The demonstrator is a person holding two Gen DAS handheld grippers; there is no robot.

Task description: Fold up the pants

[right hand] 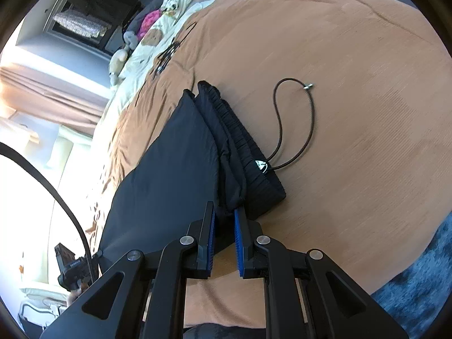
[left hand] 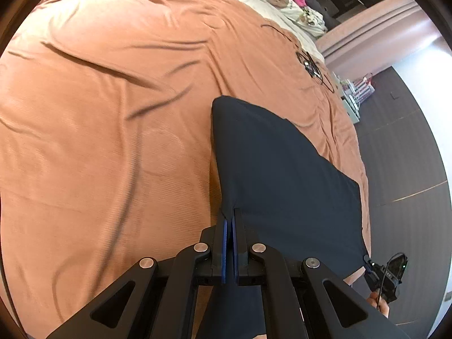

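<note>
On the orange bedspread (left hand: 113,113) lie the dark pants (right hand: 175,163), waistband (right hand: 245,152) farthest from both claws; the left claw (left hand: 229,220) and right claw (right hand: 224,214) each pinch their cloth.

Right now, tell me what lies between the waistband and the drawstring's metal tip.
Right wrist view: only bare orange bedspread between waistband and metal tip; the drawstring loops around it.
</note>
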